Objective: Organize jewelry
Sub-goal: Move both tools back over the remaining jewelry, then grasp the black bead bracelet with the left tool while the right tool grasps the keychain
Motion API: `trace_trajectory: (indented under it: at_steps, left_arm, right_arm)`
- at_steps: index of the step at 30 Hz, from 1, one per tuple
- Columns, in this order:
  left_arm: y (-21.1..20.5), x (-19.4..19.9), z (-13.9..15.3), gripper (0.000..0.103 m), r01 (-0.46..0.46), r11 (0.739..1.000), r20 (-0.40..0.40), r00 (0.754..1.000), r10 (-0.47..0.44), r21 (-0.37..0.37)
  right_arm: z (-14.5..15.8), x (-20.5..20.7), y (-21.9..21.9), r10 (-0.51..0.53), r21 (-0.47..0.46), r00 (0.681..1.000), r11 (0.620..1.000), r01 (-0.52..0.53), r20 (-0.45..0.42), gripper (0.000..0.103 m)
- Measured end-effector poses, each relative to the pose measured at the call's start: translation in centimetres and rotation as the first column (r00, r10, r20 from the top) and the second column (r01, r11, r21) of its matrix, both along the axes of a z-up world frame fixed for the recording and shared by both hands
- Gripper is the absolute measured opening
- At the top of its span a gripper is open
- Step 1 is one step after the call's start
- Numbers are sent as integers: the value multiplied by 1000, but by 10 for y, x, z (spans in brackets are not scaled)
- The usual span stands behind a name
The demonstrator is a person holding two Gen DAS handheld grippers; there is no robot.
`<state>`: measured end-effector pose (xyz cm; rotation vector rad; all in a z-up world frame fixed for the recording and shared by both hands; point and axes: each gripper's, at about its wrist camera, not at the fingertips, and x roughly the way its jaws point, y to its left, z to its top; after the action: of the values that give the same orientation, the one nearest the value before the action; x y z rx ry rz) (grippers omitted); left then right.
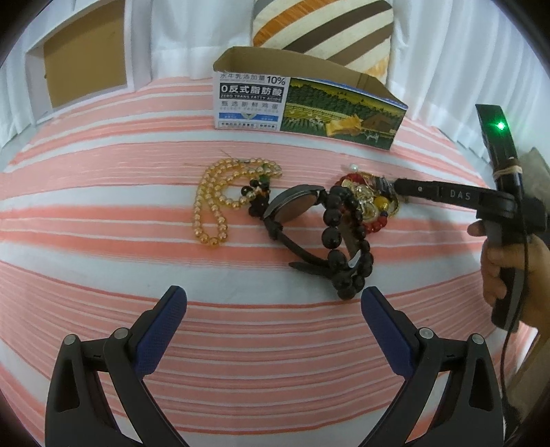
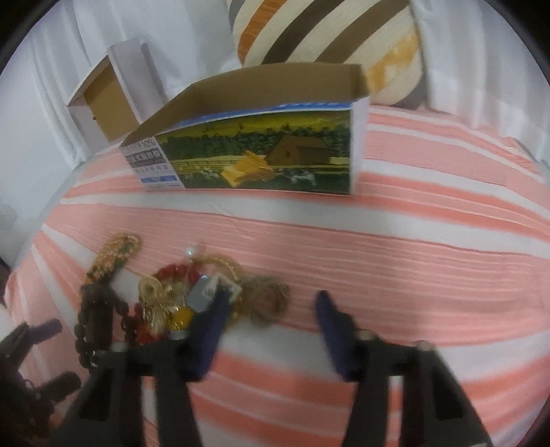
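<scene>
Left wrist view, item count. One left gripper (image 1: 271,295), low centre, tongs spread wide with only striped cloth (image 1: 103,213) between them. One right gripper (image 1: 388,185), reaching in from the right edge, held by one hand (image 1: 505,268); its tip sits at the mixed heap (image 1: 367,199) of red beads and gold pieces. From this side I cannot tell its jaw gap.

Jewelry lies mid-frame:
- one golden bead necklace (image 1: 213,203), left of the group
- one small dark bead cluster (image 1: 256,196), touching it
- one pair of sunglasses (image 1: 295,209), centre
- one strand of large dark beads (image 1: 340,240), draped over them
- one loose white pearl (image 1: 353,167), just above the heap

One printed carton (image 1: 309,110), open-topped, upper centre. One white box (image 1: 82,65), upper left. One striped cushion (image 1: 323,27), behind the carton. Open cloth runs left of the necklace and across the whole lower frame.

Right wrist view, blurred. Same carton, white box and cushion along the top. Right tongs stand apart, pinching nothing I can see; the left finger overlaps the heap's edge. One brown tangle (image 2: 271,309) lies just ahead of the gap. Left gripper shows at the lower left edge. Cloth to the right is bare.
</scene>
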<state>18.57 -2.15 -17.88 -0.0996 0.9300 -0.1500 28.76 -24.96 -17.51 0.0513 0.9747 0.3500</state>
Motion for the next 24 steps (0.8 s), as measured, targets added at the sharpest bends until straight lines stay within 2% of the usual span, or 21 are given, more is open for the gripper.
trace_trajectory:
  at_steps: [4,5,14,18,24]
  left_arm:
    - [3,0,0,101,-6,1000,-1,1000,6,-7]
    - [3,0,-1,101,-8,1000,-2,1000,8,-12]
    - [0,0,0,100,7,1000,14,1000,-7,-26]
    - [0,0,0,99,16,999,14,1000,-16,-45]
    - [-14,10,-4,85,43,996,-12,999,-44,-73]
  right_arm:
    - [7,-9,-2,6,18,1000,1000,-6,14,11]
    - [10,-14,-4,-2,24,1000,1000,1,26,5]
    - [32,-72,-33,-84,68,993,995,79,77,4]
    - [36,-102,-47,-124,25,988,992,122,95,4]
    - [33,-141,-54,-147,-117,982,980,161,122,4]
